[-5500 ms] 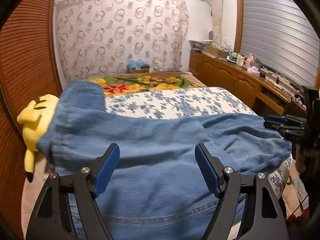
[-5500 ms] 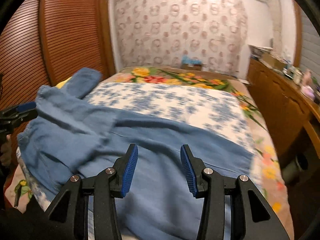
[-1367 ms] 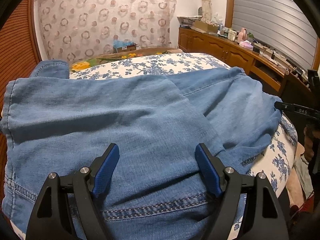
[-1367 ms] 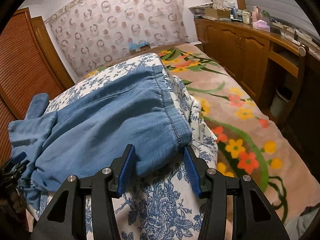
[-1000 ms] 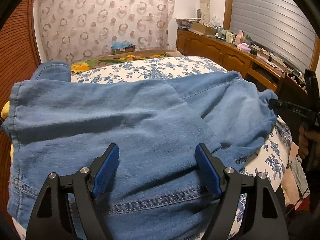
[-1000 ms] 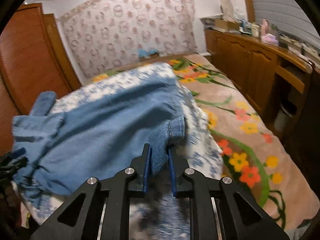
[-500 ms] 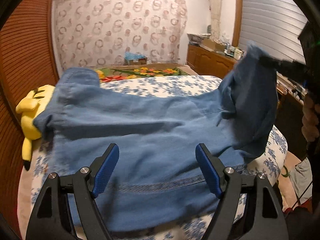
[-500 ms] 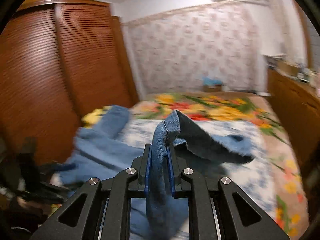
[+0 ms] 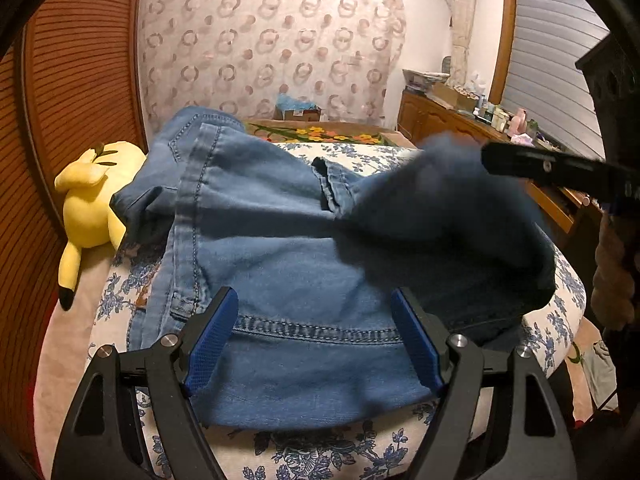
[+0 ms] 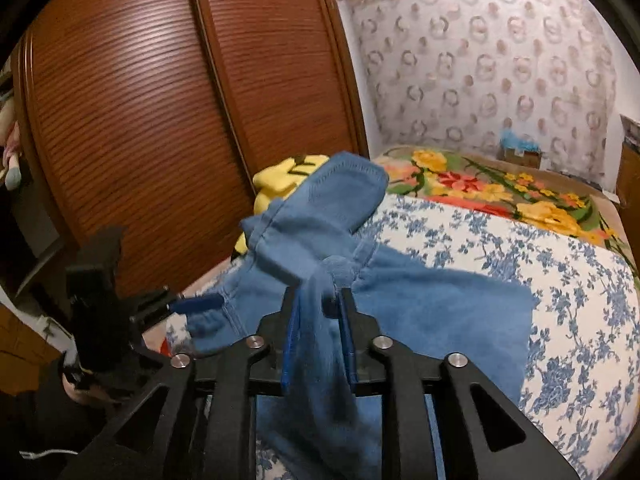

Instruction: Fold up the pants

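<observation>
Blue denim pants (image 9: 280, 248) lie on the floral bed (image 10: 560, 280). My right tongs (image 10: 318, 334), just loosening, carry the leg hem across; left tongs (image 9: 312, 336) hover released. Next: lay hem onto waistband.

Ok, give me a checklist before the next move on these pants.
1. Left gripper open, empty, above the pants: ok.
2. Right gripper hold on the pant leg: fabric sits between jaws that have just been opening; cannot tell.
3. Pant leg laid flat: not ok, it hangs raised.
4. Plush toy clear of the pants: not ok, denim lies against it.
5. Pants on the bed: ok.
</observation>
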Available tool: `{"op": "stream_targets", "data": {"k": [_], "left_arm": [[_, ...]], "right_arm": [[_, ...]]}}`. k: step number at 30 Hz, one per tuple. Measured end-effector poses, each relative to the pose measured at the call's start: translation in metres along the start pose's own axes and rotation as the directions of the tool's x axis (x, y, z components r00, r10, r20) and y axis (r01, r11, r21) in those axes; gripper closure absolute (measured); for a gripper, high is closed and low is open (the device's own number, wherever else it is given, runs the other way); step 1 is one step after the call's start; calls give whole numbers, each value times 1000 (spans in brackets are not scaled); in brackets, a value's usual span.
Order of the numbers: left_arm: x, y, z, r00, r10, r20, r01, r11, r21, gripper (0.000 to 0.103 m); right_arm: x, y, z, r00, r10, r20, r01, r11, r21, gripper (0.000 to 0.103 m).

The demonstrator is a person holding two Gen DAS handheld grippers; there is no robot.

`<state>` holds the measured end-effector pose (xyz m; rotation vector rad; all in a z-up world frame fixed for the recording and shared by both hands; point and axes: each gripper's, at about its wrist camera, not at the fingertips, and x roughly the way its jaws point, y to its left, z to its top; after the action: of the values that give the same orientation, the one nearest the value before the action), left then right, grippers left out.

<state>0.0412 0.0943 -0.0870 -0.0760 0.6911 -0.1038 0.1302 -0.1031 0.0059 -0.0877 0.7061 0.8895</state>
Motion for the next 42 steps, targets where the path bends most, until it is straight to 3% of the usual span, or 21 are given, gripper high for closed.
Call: {"op": "stream_targets", "data": {"k": [3,9,16,25,30,35,37,39,42], "left_arm": [[2,-1,0,1000,-4,1,4,1000,-5,24],[4,-1,2,1000,-12,0,12,1000,-9,24],[-1,-7,7,999,-49,18,49,999,-6,24],[-1,-21,11,997,-78,20,77,997,28,24],[23,-20,2,995,-87,-55,88,996,23,24],[29,-20,-2,995,-82,-63,84,996,27,24],[27,-20,-3,994,-94,-55,95,995,25,30],[25,-22,-4,993,-112,-49,113,993,23,38],[25,-26,-3,989,-140,-48,141,990,26,53]], "right_arm": [[-3,-12,11,1000,-6,6,6,1000,1,65],[4,-31,22,996,-85,26,86,996,-17,62],[41,-38,25,987,-159,-25,156,985,-77,61],[109,-54,47,973,-178,-149,155,977,-149,58],[141,-65,45,951,-159,-266,123,981,-148,57],[151,-62,46,946,-137,-293,99,985,-139,58],[156,-61,45,946,-122,-302,86,988,-130,67],[160,-56,42,949,-83,-304,49,992,-119,85],[161,-50,40,956,-83,-283,45,989,-140,99]]}}
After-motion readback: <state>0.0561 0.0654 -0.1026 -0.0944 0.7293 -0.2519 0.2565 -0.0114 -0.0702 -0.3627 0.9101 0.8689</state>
